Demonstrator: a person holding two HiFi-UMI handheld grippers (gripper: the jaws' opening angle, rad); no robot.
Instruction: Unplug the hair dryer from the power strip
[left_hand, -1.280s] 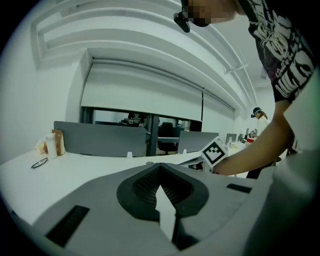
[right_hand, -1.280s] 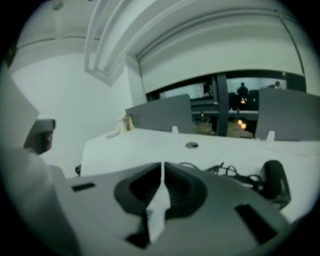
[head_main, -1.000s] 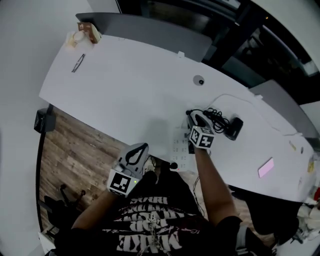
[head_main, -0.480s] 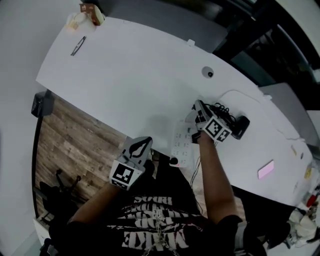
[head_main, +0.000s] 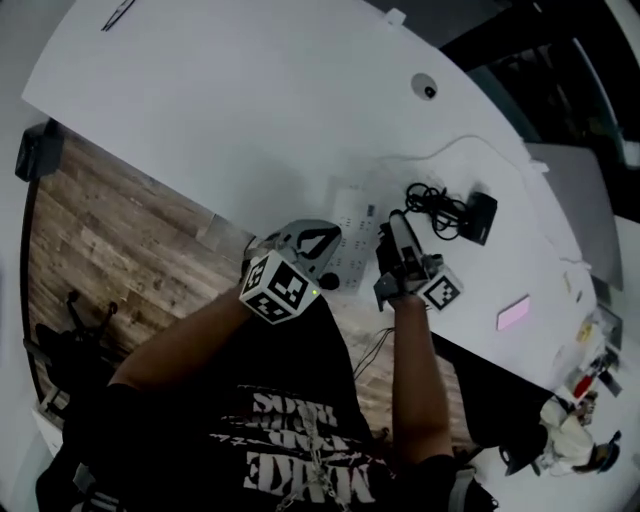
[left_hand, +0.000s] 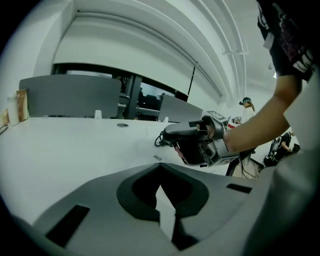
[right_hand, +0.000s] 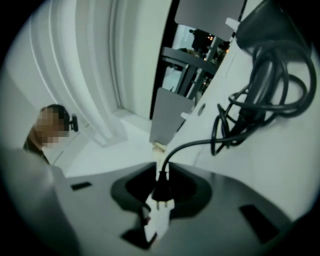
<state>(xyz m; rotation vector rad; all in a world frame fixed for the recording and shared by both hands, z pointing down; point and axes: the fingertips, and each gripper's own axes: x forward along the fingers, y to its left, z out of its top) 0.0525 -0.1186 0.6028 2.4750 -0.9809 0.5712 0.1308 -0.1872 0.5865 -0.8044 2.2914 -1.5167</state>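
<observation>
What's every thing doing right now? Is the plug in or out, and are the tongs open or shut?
hair dryer: lying on the table, unplugged.
cord: bunched in loops beside the dryer.
plug: prongs bare, pinched in the right tongs.
right tongs: just closed, shut on the plug.
left tongs: shut, empty.
power strip: flat on the table, that plug out of it.
</observation>
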